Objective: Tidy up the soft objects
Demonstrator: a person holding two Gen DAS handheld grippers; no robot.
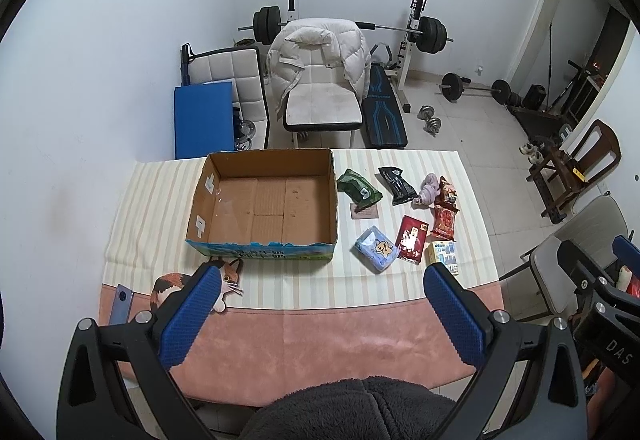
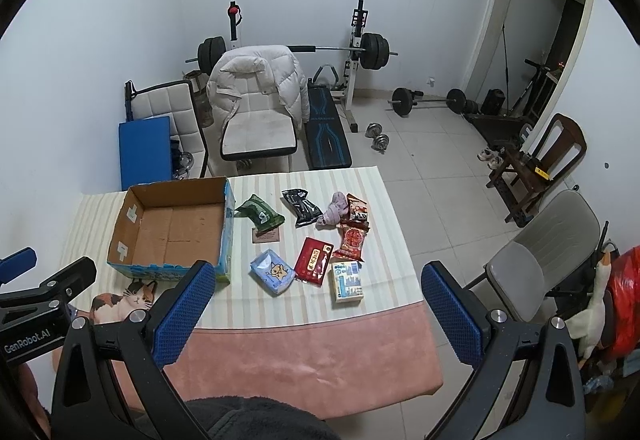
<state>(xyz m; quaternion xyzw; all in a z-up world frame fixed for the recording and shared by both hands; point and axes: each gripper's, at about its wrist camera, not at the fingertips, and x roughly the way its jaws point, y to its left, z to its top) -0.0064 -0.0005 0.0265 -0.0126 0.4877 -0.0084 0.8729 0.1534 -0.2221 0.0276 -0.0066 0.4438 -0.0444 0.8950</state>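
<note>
An empty open cardboard box stands on the left of the table. To its right lie several soft packs: a green pack, a black pack, a lilac cloth bundle, red snack packs, a dark red pack, a light blue tissue pack and a yellow-white pack. My left gripper and right gripper hang open and empty above the table's near edge.
A striped and pink cloth covers the table. A phone lies at its near left. A grey chair stands right of the table. A white chair with a jacket, weight bench and barbells stand behind.
</note>
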